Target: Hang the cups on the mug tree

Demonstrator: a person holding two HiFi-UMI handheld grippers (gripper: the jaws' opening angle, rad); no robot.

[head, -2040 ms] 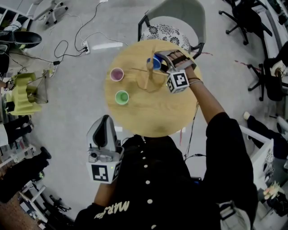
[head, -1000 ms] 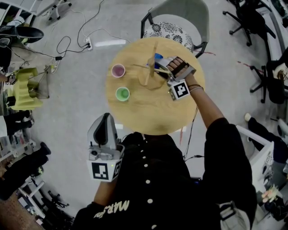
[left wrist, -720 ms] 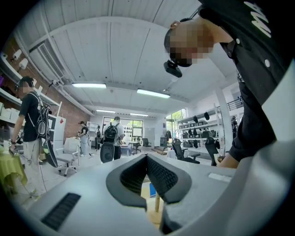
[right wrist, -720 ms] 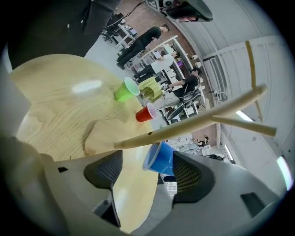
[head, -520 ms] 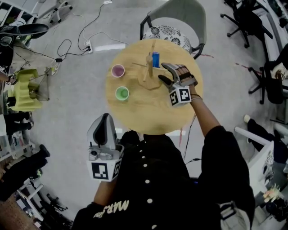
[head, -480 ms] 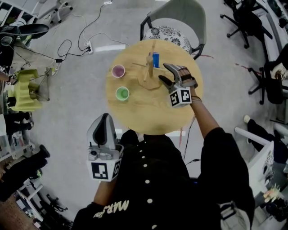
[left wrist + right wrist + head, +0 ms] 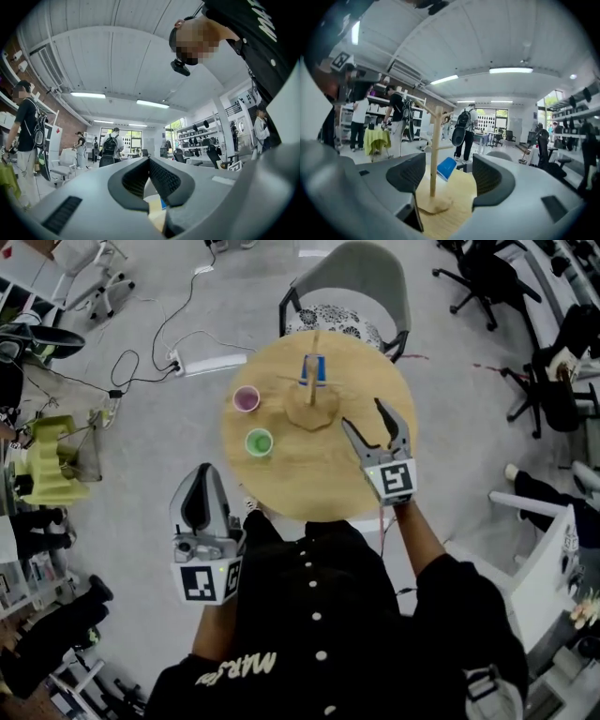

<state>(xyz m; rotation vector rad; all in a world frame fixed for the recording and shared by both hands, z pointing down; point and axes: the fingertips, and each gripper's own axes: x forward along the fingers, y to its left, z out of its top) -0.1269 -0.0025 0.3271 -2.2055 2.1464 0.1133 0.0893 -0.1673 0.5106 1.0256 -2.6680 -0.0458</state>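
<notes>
Upside-down pale lettering (image 7: 234, 667) on the black shirt (image 7: 319, 615) at six o'clock, starting "MAR", rest unclear, square coded markers (image 7: 207, 583) (image 7: 398, 480) on left gripper (image 7: 201, 472) and right gripper (image 7: 364, 414), no other legible text.

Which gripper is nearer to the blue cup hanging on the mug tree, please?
Right. The right gripper hovers open over the table, close to the blue cup; the left gripper is beyond the table's near edge.

mug tree (image 7: 312, 401) on table (image 7: 309, 486), rear | hung cup (image 7: 315, 368) on tree | far cup (image 7: 247, 398), near cup (image 7: 259, 442) left of tree
</notes>
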